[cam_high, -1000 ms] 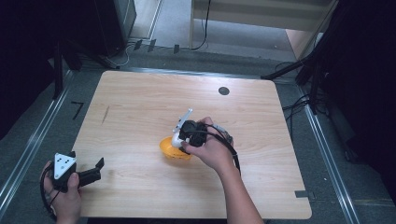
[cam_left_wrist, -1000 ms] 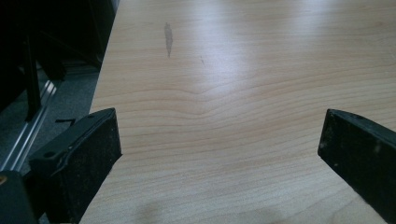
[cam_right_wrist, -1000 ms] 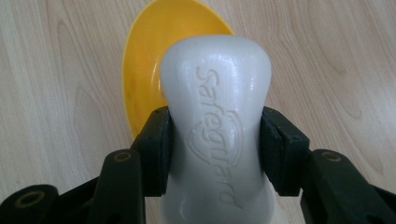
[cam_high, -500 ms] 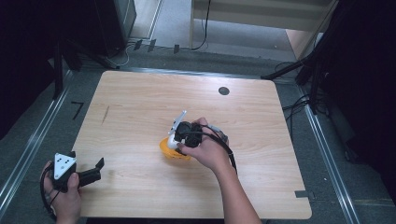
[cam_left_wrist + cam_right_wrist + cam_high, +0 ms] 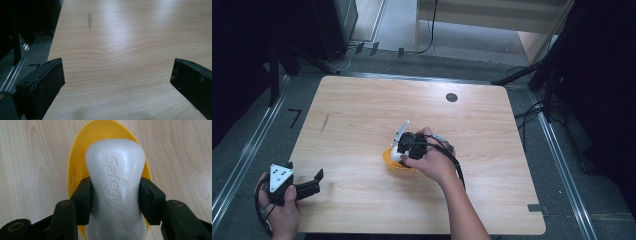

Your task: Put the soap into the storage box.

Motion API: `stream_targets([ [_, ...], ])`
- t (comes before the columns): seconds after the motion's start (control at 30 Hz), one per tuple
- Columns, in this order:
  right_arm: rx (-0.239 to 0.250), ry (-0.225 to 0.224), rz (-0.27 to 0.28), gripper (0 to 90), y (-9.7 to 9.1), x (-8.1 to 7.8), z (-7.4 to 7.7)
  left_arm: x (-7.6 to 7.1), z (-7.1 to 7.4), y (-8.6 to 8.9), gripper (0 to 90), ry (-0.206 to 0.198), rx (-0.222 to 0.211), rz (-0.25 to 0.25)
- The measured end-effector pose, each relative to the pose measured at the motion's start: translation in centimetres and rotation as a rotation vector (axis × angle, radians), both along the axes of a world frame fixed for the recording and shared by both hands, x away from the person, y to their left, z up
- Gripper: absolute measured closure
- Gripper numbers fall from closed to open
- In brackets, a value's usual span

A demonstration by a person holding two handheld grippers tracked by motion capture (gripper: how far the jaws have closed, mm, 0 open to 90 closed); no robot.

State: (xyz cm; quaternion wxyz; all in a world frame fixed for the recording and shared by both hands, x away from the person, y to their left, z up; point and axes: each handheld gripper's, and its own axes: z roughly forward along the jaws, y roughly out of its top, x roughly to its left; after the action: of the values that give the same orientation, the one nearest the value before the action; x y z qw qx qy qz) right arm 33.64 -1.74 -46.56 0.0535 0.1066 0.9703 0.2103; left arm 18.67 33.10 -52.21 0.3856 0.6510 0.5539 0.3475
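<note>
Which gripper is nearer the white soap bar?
Right. The right gripper has its jaws clamped on the soap bar over the yellow dish. The left gripper sits at the table's near left corner, jaws open, well away from it.

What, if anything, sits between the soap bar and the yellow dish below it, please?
Nothing visible: the right gripper clamps the soap bar directly over the yellow dish, whose bare inside shows around it.

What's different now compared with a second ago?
Very little. The right gripper has eased slightly toward the near edge of the table, carrying the white soap bar it stays clamped on, over the yellow soap dish. The left gripper stays open at the table's near left corner.
</note>
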Motion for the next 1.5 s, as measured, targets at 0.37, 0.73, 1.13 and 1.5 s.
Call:
stream_targets([
  [0.37, -0.005, 0.021, 0.009, 50.3, 0.2, 0.1, -0.7, 0.0, 0.0, 0.0, 0.0, 0.001, 0.001, 0.001],
  [0.73, 0.059, 0.016, -0.045, 44.9, -1.0, 0.2, 0.5, 0.0, 0.0, 0.1, 0.0, 0.002, -0.003, -0.004],
  [1.13, 0.108, -0.019, -0.105, 42.4, -4.0, -0.1, 1.4, 0.0, 0.0, 0.0, 0.0, 0.003, 0.002, -0.004],
  [1.5, 0.127, -0.028, -0.145, 40.9, -5.9, -0.4, 1.6, 0.1, 0.0, 0.0, 0.0, 0.006, 0.004, -0.004],
])
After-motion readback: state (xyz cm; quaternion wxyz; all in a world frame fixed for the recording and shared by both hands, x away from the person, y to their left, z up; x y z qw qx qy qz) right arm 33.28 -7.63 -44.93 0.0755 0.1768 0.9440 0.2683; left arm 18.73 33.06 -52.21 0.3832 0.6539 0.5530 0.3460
